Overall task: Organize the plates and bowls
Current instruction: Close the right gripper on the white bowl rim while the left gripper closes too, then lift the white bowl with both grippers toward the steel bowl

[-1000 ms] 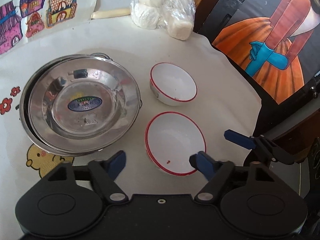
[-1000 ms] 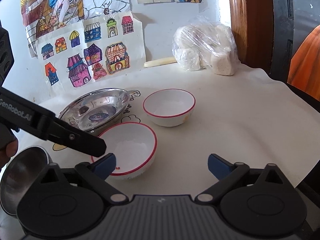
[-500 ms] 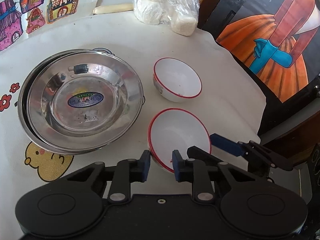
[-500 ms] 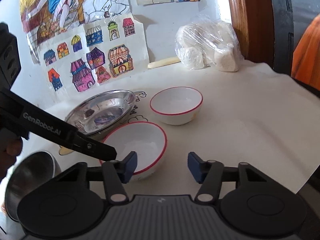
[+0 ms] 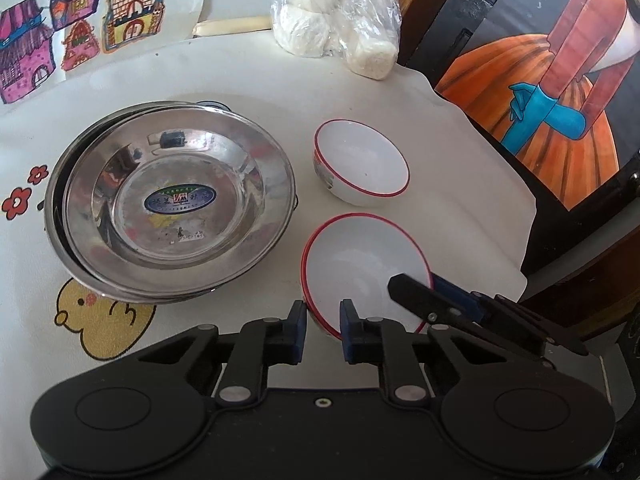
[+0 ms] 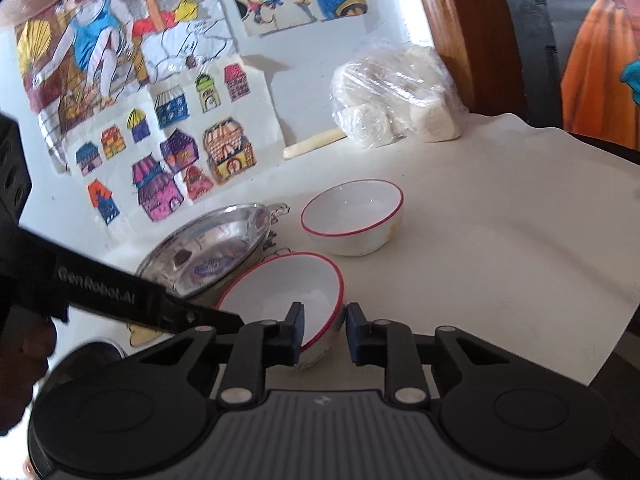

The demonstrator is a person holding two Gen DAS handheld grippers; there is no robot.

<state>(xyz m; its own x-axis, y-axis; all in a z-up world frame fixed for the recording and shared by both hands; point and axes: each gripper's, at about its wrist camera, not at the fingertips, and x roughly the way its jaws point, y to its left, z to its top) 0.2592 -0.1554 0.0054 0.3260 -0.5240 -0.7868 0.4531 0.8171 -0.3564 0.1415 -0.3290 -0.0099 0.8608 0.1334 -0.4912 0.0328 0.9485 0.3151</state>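
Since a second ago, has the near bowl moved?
Yes. The near bowl has tipped, its rim now raised on the right gripper side and leaning toward the steel plates; the far bowl sits flat.

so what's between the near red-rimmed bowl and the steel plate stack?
Bare cloth only, in the left wrist view, between near bowl and plate stack; both grippers pinch that bowl's rim.

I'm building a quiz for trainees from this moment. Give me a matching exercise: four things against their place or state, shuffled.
Things:
1. near bowl
2. far bowl
3. steel plates
4. bagged white lumps

States:
a. stacked, top one bearing a blue oval label
b. rim pinched by the left gripper and the right gripper
c. at the wall, wrapped in clear plastic
d. free on the cloth, untouched

Pairs: 1-b, 2-d, 3-a, 4-c
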